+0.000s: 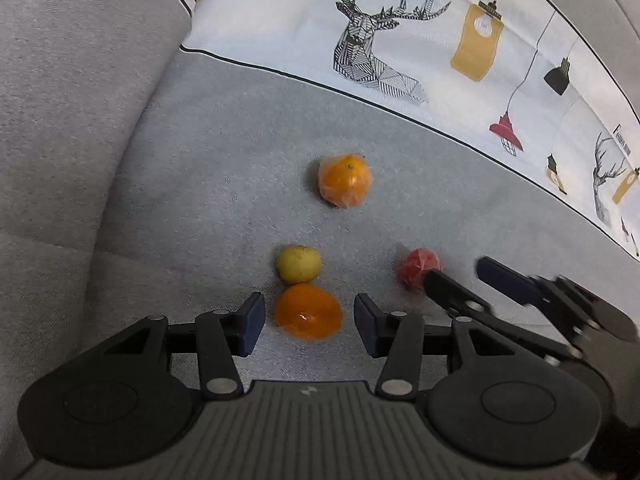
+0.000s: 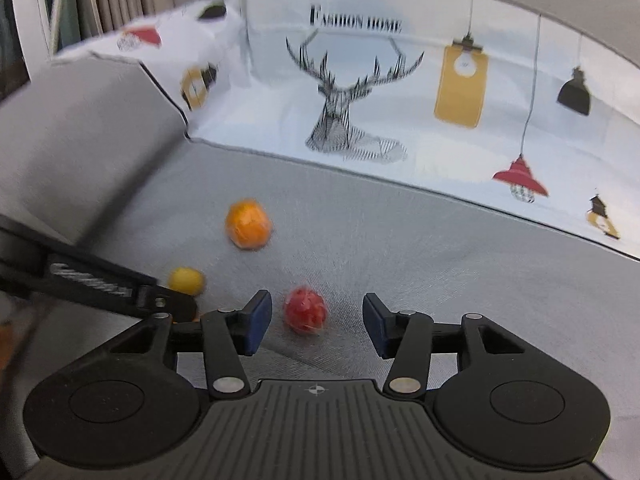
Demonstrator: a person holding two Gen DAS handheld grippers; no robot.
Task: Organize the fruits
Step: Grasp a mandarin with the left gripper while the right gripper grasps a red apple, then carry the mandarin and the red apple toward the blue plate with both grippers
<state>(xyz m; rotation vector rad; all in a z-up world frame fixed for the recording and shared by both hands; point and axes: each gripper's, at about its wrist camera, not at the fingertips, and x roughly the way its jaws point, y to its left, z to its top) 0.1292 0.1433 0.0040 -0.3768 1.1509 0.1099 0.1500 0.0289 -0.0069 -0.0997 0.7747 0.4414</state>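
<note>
Fruits on grey sofa seat (image 1: pixel 200 184): your left tongs (image 1: pixel 310 322) apart around near orange (image 1: pixel 309 312), untouched; right tongs (image 2: pixel 316 320) apart around red fruit (image 2: pixel 305 309).

"FASHION HOME" — printed on the white cushion (image 2: pixel 360 80).

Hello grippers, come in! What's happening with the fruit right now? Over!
Left gripper open around near orange, not pressing. Right gripper open around red fruit. Yellow fruit touching that orange; far orange apart. Nothing blocking.
</note>
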